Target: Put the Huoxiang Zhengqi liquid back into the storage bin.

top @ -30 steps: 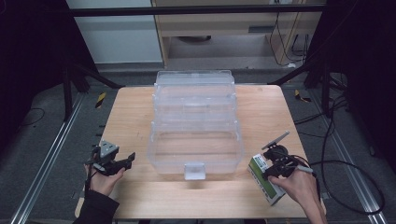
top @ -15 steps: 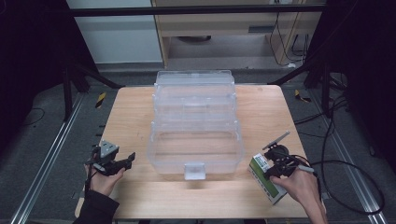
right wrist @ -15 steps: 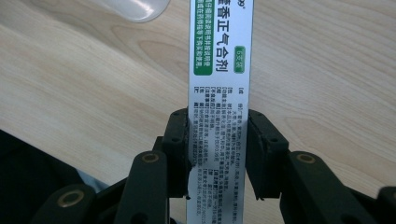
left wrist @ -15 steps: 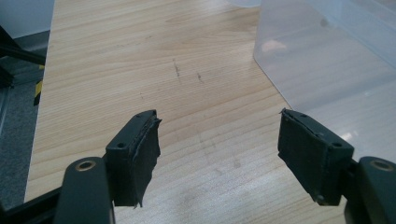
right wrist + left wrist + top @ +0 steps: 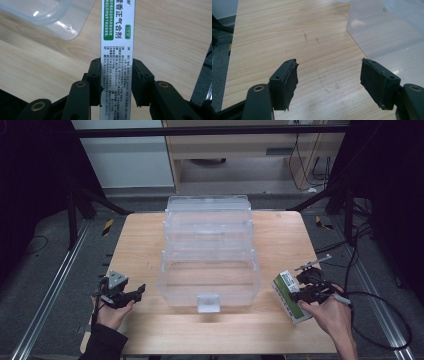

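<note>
The slim white-and-green printed cardboard medicine box (image 5: 117,50) sits at the wooden table's (image 5: 280,330) right front, clamped across its narrow sides by the right gripper (image 5: 116,82). It looks light, stiff but crushable, so a gentle grip suits it. The clear plastic storage bin (image 5: 210,250) stands beside it; the left gripper (image 5: 329,82) gapes empty

High view looking forward and down over the table (image 5: 140,245), both gripper views close above it, sharing the clear bin (image 5: 209,255)
</note>
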A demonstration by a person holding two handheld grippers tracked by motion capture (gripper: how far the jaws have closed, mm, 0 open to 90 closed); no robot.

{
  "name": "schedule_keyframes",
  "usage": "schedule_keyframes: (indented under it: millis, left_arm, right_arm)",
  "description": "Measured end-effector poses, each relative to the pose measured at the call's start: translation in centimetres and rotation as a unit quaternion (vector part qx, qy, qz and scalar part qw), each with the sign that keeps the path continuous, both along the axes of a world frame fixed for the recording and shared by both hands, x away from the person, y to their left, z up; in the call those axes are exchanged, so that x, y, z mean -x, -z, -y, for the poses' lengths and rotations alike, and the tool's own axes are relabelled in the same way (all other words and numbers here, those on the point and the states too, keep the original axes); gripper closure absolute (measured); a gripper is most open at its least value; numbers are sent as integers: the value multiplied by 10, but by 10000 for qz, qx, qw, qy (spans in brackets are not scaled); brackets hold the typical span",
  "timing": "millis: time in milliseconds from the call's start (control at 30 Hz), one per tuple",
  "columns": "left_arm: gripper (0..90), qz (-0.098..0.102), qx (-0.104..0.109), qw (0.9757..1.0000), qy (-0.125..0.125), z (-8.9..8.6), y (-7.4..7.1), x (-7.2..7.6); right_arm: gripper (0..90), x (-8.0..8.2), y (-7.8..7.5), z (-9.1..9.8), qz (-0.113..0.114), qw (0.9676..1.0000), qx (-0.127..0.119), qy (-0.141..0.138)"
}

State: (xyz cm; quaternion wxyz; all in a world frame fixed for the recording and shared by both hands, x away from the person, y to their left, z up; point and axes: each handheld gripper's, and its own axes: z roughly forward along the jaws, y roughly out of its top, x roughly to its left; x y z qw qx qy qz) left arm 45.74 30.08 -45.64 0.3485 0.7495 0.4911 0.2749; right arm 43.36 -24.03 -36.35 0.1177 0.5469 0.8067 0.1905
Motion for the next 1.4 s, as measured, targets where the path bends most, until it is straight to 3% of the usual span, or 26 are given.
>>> schedule_keyframes:
  millis: [333, 500, 700, 867, 1100, 1400]
  left_arm:
    - [348, -31, -17, 10000, 36, 0, 1, 0]
    - [381, -28, -44, 10000, 18, -1, 1, 0]
    - [385, -9, -21, 10000, -5, -3, 1, -1]
    - [367, -35, 17, 10000, -10, -3, 1, -2]
    - [362, -21, 8, 10000, 14, -1, 2, -3]
    - [361, -34, 64, 10000, -16, -3, 3, -3]
  right_arm:
    - [644, -1, -29, 5, 691, 9973, -231, 61]
    - [645, -3, -43, 7, 1146, 9925, -421, -17]
    - [645, -8, -57, 5, 1375, 9892, -487, -151]
    - [645, -11, -70, 4, 1669, 9834, -636, -307]
    - [645, -16, -80, -3, 1891, 9771, -797, -561]
    - [647, -25, -90, -21, 1953, 9682, -978, -1217]
